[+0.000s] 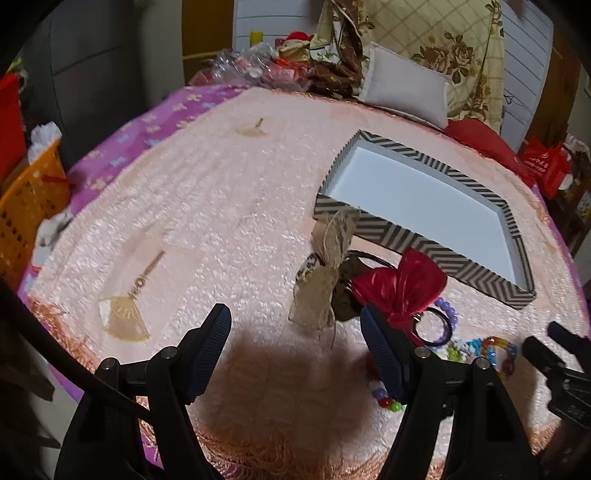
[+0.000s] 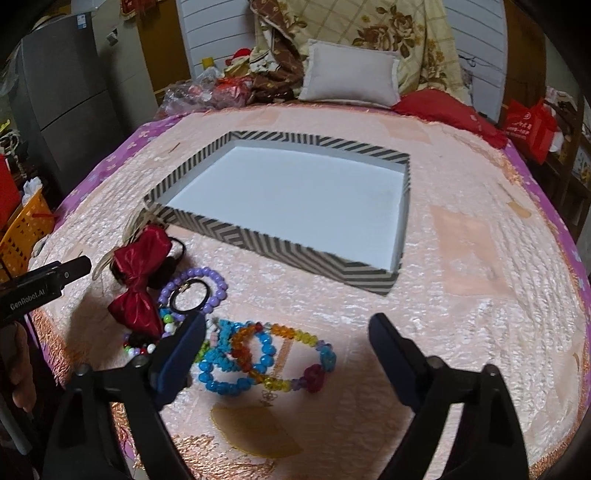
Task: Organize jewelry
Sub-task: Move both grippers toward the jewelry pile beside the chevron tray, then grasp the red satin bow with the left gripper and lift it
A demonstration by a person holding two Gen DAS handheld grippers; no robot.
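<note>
A shallow striped box point(image 2: 280, 245) with a bare white inside lies on the pink bedspread; it also shows in the left wrist view point(image 1: 402, 236). In front of it lies a pile of jewelry: a red bow point(image 2: 142, 280), a purple bead bracelet point(image 2: 218, 282), a blue bead bracelet point(image 2: 221, 363), a multicoloured bracelet point(image 2: 295, 332) and a burlap bow point(image 1: 325, 280). My right gripper point(image 2: 288, 328) is open above the bracelets. My left gripper point(image 1: 295, 325) is open, just short of the burlap bow and the red bow point(image 1: 399, 284). Both are empty.
A white pillow point(image 2: 351, 74) and a floral quilt point(image 2: 388, 33) lie at the head of the bed. An orange basket point(image 1: 26, 206) stands off the left edge. A red bag point(image 2: 528, 125) stands at the right. The bedspread fringe point(image 1: 258, 454) marks the near edge.
</note>
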